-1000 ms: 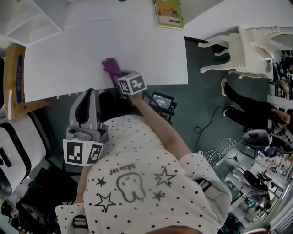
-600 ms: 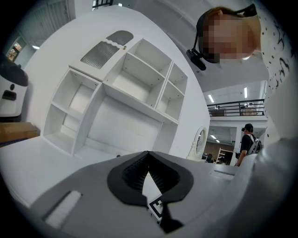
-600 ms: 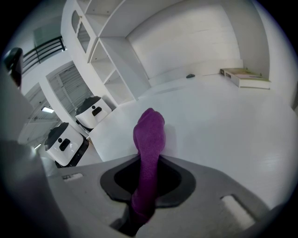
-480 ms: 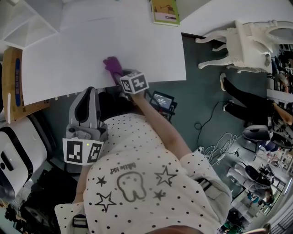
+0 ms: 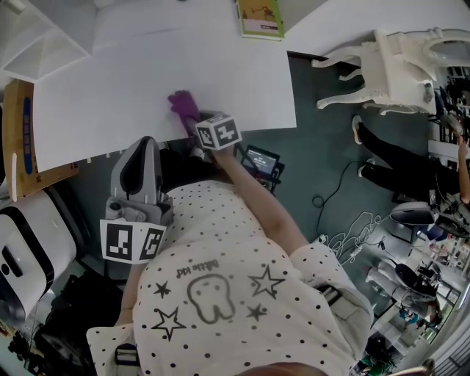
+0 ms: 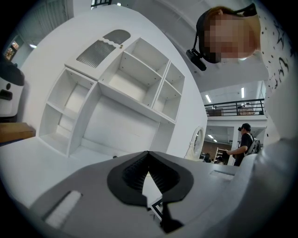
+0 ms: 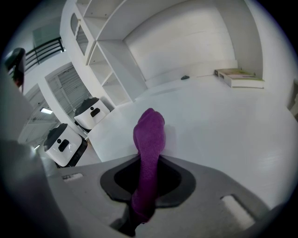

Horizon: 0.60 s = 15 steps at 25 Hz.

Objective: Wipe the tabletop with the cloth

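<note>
Cloth [image 5: 182, 104] sticks out at 11 o'clock from the right gripper [image 5: 194, 123], pinched in its jaws and lying on the tabletop [image 5: 110, 88] near the front edge — most of the surface lies toward 12. Left gripper [image 5: 142, 147], jaws together and empty, hangs off-table.

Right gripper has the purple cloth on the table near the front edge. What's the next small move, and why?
Probably push the right gripper forward, dragging the cloth away from the near edge. Its jaws are clamped on the cloth, which appears to rest on the tabletop close to that edge, and most of the white surface lies ahead, toward the book.
</note>
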Motion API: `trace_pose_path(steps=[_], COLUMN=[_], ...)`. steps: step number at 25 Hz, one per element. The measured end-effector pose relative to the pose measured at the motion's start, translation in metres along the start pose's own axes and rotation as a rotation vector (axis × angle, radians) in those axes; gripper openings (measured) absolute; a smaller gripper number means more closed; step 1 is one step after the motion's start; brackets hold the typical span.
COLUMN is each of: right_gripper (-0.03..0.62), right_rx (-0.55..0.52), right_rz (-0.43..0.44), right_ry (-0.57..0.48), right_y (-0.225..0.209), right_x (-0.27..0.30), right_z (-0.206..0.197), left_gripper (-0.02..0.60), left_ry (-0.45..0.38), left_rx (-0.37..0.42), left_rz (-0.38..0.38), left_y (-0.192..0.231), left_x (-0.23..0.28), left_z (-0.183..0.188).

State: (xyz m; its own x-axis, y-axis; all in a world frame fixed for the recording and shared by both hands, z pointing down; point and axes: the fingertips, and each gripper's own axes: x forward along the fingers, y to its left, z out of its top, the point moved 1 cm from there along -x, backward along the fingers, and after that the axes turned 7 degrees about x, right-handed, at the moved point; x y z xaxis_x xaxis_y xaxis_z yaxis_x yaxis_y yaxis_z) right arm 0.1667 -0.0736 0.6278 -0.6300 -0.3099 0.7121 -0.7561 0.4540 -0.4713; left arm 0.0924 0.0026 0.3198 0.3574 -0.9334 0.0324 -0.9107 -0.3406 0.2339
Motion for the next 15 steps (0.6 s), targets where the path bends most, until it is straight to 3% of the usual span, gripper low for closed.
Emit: trace_pose_path(steps=[15], right_gripper=[0.063], right_rx=[-0.013], right_rz=[-0.006], right_ry=[0.004], right_y=[-0.012], right_x=[-0.009], right_z=[0.000], left_gripper=[-0.005], left_ry=[0.010], left_rx=[0.003], left_rz=[-0.019], left_y=[0.000], left_x=[0.007], left_z=[0.001])
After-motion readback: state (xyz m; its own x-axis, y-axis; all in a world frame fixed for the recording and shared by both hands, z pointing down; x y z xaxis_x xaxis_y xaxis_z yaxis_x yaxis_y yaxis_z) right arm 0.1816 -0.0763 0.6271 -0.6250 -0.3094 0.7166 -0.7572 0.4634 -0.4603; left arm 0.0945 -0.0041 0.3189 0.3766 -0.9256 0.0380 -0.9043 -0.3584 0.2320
